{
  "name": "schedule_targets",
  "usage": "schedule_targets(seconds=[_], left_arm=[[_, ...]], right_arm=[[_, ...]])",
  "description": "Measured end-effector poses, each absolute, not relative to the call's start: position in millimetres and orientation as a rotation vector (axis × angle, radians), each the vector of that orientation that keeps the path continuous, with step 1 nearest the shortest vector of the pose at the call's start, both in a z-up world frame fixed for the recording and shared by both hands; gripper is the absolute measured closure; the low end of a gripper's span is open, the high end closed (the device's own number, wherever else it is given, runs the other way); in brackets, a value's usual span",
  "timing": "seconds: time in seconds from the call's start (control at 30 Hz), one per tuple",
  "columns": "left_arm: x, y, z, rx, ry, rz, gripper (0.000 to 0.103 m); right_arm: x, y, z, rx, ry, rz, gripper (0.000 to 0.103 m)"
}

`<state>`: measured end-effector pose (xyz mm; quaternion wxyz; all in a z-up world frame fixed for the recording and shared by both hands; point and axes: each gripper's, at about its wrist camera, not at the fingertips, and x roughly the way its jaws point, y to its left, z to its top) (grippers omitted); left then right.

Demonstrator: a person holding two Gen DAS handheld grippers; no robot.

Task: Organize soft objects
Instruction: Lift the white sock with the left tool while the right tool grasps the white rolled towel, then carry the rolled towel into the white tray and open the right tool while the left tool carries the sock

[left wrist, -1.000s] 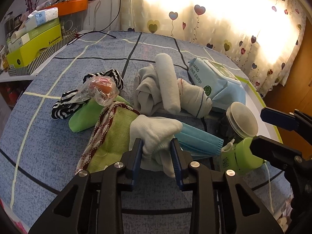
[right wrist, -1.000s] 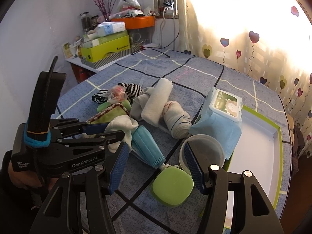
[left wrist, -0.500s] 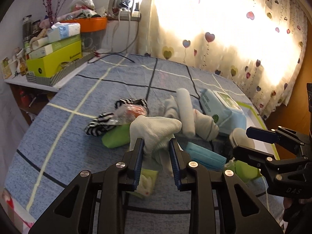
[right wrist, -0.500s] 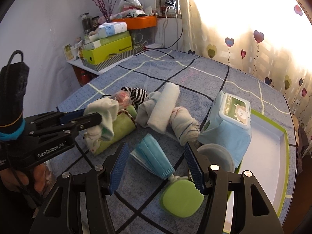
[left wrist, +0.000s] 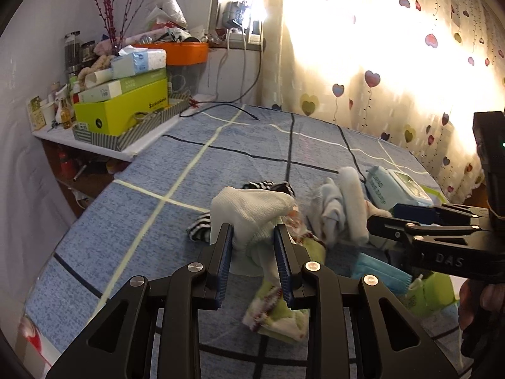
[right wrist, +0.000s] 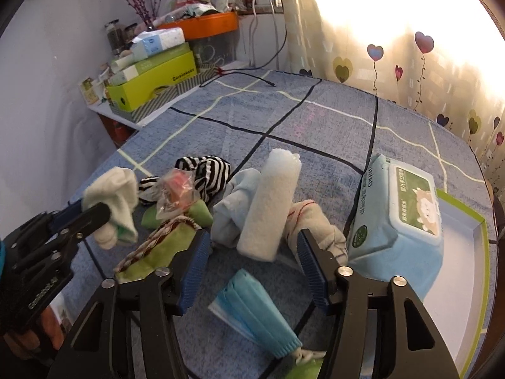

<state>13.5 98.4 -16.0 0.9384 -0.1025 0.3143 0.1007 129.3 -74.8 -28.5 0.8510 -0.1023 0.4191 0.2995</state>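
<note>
My left gripper (left wrist: 252, 232) is shut on a white sock (left wrist: 249, 211) and holds it above the blue checked bedcover (left wrist: 221, 170); the sock hangs down between the pads. In the right wrist view that left gripper (right wrist: 94, 211) and the sock (right wrist: 113, 195) are at the left. My right gripper (right wrist: 252, 237) hovers over the pile with its jaws closing. The near end of a rolled white towel (right wrist: 271, 208) lies between them, untouched by the pads. Beside the roll lie a pale blue cloth (right wrist: 233, 208), a striped sock (right wrist: 318, 224), a blue face mask (right wrist: 252, 312) and a green cloth (right wrist: 157, 246).
A wet wipes pack (right wrist: 401, 221) stands right of the pile, leaning over a white tray with a green rim (right wrist: 473, 252). A zebra-striped cloth (right wrist: 208, 170) and a plastic-wrapped item (right wrist: 176, 192) lie behind. A shelf with boxes (right wrist: 151, 75) borders the bed's far left; a black cable (right wrist: 246, 75) trails there.
The left gripper has lifted the white sock off the green cloth and carried it left. The right gripper has moved forward past the mask to the towel roll, and its jaws have narrowed.
</note>
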Motion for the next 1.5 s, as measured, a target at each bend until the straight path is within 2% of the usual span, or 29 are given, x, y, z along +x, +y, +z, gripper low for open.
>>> schedule_targets(seconds=[0.07,0.4,0.47,0.63,1.13,1.5], left_arm=[[13.1,103.0,-16.9,-0.217,0.634,0.207,0.075],[16.0,109.4,-21.9,-0.228,0.638,0.194,0.075],[16.7,109.8,-22.3,-0.233,0.643,0.195,0.075],[15.6,108.5,-21.0,-0.225,0.644,0.195,0.075],[15.0,91.2,-2.9,-0.223,0.635,0.160,0.075],[28.5,43.5,17.3,-0.170,0.610,0.065,0.075]], right_arm=[[138.2,-69.8,-33.3,-0.209,0.898,0.618,0.062],[163.5,-57.4,-52.9,-0.200,0.965,0.580,0.063],[166.6,-57.5,-56.8,-0.190,0.979,0.581,0.075],[163.8,-64.5,-51.9,-0.161,0.960,0.596,0.083],[126.9,-96.1,-8.8,-0.098,0.847,0.670,0.086],[106.5,-188.5,23.4,-0.020,0.747,0.552,0.086]])
